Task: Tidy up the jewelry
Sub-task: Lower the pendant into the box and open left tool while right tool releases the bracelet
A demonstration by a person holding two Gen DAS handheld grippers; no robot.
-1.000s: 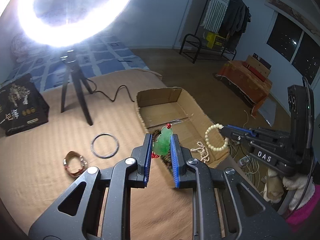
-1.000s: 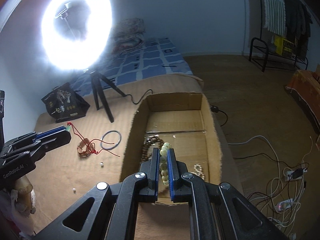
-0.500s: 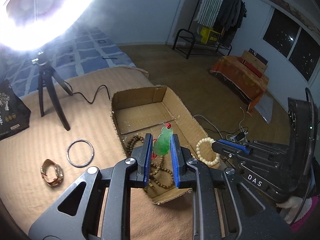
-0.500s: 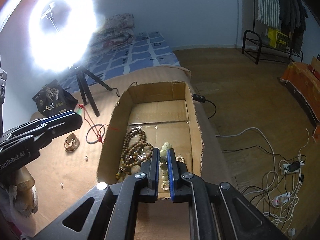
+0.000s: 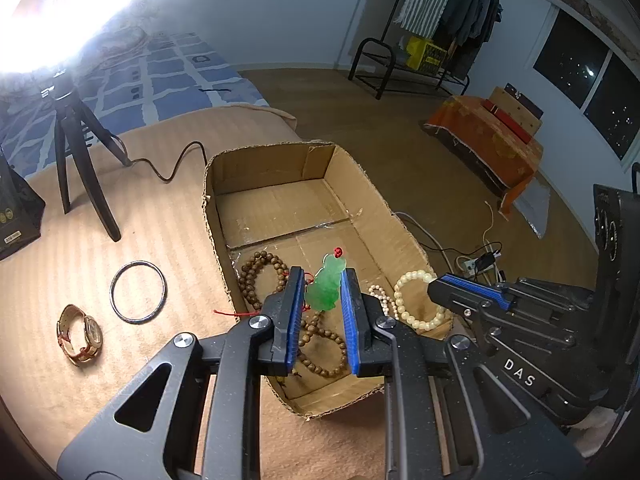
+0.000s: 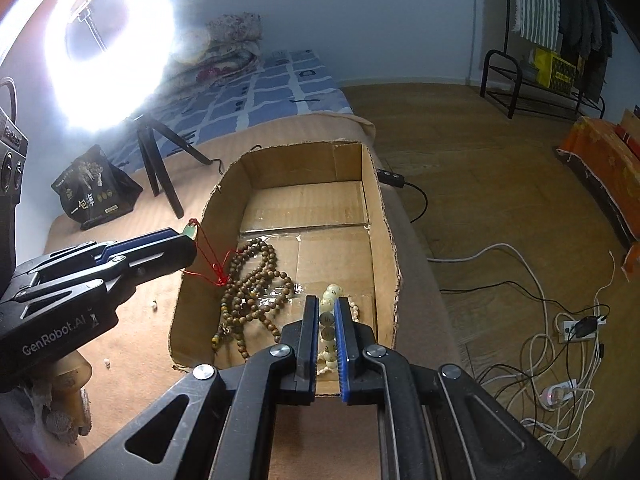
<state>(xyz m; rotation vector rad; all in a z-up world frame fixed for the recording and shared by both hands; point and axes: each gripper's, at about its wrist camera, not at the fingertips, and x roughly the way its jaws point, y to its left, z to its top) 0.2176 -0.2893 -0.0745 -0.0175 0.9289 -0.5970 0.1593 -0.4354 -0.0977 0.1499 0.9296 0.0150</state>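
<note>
My left gripper (image 5: 322, 280) is shut on a green jade pendant (image 5: 327, 287) with a red cord (image 6: 212, 258), held over the near left part of an open cardboard box (image 5: 276, 168). My right gripper (image 6: 327, 308) is shut on a cream bead bracelet (image 6: 327, 316), held low over the box's near right corner; it also shows in the left wrist view (image 5: 418, 300). A brown wooden bead necklace (image 6: 252, 284) and a small pearl strand (image 5: 378, 296) lie in the box. A dark bangle (image 5: 138, 292) and a wristwatch (image 5: 80, 334) lie on the tan cover left of the box.
A ring light on a black tripod (image 5: 76, 136) stands at the back left with its cable (image 5: 168, 168) running toward the box. A black bag (image 6: 96, 192) sits behind it. Cables and a power strip (image 6: 560, 332) lie on the floor to the right.
Both grippers have moved forward over the box, keeping hold of the pendant and the cream bracelet. The bracelet now hangs lower inside the box.
</note>
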